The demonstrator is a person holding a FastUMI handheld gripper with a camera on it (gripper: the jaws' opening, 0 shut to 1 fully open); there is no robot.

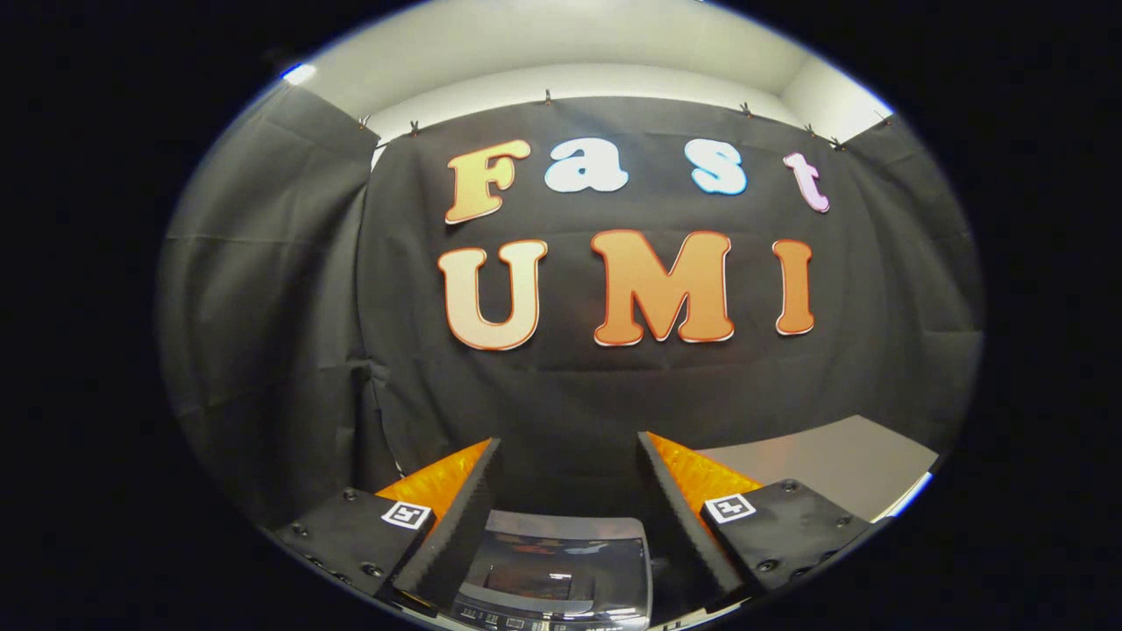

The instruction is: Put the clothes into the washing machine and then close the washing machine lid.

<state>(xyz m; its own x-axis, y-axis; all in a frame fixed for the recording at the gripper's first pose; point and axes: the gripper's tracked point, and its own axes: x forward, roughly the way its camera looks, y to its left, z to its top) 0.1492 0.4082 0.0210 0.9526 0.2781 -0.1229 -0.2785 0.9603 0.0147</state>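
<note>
Plainly, the washing machine (561,570) sat low between our fingers, its dark glossy lid (561,548) lying flat over the tub as far as we could tell, with a strip of controls along its near edge. We saw no clothes anywhere ahead of us, so we could not say whether they were already inside. The gripper (570,464) was spread wide and held nothing, both fingers apart with the machine showing in the gap. It pointed more at the booth's cloth wall than down at the work. Beyond the right finger lay a pale table surface (841,464). We judged that a good next move meant tipping the fingers downward first, bringing the lid's edge fully into sight, and approaching it squarely rather than from this high, level angle.
</note>
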